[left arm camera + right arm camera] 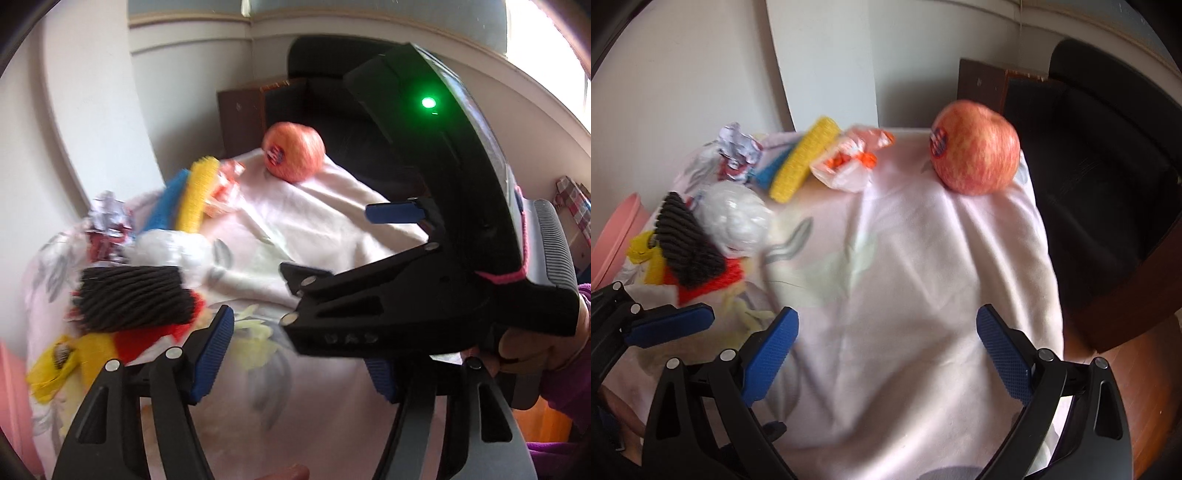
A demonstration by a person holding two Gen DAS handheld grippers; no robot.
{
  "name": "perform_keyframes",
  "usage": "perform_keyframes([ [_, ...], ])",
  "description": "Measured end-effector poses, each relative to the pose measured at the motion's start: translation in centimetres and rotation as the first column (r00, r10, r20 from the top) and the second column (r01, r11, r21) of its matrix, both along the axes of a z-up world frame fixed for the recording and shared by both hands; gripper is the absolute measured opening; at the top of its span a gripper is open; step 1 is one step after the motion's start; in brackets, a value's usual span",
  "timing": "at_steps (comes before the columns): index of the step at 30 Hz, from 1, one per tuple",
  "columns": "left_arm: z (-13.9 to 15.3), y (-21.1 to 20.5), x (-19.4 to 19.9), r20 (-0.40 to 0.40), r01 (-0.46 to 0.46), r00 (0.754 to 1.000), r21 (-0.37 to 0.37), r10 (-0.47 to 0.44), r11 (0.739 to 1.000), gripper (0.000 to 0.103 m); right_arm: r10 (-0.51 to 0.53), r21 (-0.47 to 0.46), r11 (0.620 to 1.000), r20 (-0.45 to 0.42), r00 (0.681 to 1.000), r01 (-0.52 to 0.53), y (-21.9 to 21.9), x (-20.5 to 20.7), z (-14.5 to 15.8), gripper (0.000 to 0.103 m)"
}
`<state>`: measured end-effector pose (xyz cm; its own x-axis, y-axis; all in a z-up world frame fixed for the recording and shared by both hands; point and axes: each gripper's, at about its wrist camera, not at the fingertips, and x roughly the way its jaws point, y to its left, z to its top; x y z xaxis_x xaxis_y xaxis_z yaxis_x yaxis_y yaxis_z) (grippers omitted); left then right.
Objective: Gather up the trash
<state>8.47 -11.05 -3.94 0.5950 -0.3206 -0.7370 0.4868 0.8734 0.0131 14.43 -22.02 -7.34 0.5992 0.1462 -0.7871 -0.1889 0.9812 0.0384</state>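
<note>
Your right hand-held gripper [886, 354] hangs with its jaws wide and nothing between them, over the near, bare part of the cloth-covered tabletop [905, 258]. Your left hand-held gripper [299, 347] is also apart and holds nothing. The trash lies at the left: a crumpled foil wrapper [738, 147] at the far left, an orange-and-white packet [849, 162] right of it, a clear plastic wad [737, 218] nearer. An apple [975, 147] sits at the far right edge.
</note>
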Motion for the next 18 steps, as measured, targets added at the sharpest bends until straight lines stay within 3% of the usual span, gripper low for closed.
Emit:
perform_keyframes([
  [7,3.5,4.4,-2.1,0.118,-0.138,0.983,-0.042,0.142,0.990,0.058,-0.031,0.047,0.999,0.159,0.987,0.024,0.8,-2.8,4.9,0.098],
  [13,5.7,8.5,-1.9,0.172,-0.307,0.932,-0.095,0.319,0.947,0.050,-0.038,0.076,0.997,0.262,0.964,0.019,2.6,-4.9,7.4,0.098],
  [18,6.2,10.9,-1.6,0.172,-0.382,0.900,-0.126,0.400,0.915,0.048,-0.034,0.098,0.995,0.312,0.950,0.003,4.5,-6.5,8.1,0.095],
])
